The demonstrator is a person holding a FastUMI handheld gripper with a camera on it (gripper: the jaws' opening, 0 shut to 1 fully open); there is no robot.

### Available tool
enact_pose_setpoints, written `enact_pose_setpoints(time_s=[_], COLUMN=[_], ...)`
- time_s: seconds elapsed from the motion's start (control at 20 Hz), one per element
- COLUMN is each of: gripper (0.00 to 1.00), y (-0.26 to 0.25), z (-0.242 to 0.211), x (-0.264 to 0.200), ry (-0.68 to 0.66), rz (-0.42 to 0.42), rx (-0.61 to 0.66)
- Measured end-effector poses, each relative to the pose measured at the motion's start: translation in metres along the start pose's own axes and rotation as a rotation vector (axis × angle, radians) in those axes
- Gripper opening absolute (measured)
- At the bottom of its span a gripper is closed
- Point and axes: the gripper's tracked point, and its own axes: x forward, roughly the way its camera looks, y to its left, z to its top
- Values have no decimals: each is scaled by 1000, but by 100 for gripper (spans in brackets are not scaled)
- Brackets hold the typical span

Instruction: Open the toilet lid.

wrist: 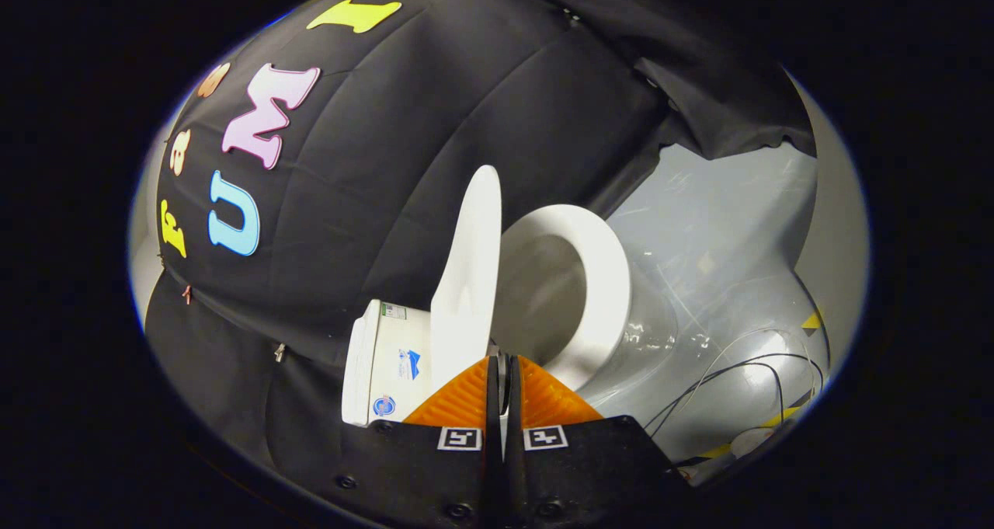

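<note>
Claw: your claw (501,358) has its orange fingers (464,401) pressed nearly together, pinching the lower edge of the toilet lid (470,273).
Toilet lid: it stands raised, at 12 o'clock just ahead of your fingertips, edge-on to you.
Seat: the white seat ring (598,280) lies open at 1 o'clock, beside the lid.
Tank: the cistern (384,362) sits at 10 o'clock, close to your left finger, touching the booth wall (404,148).
Cables: thin wires (745,374) trail over the grey floor (722,226) at 3 o'clock, beyond the bowl.
In the way: the cistern stands right behind the lid.
</note>
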Motion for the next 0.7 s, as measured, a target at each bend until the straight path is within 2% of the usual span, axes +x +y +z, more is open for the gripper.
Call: enact_pose_setpoints(time_s=[0.35,0.7], gripper=[5,5], y=[76,121], z=[-4,-11], x=[-15,-20], ry=[-32,-47], rz=[11,-67], rx=[-121,-233])
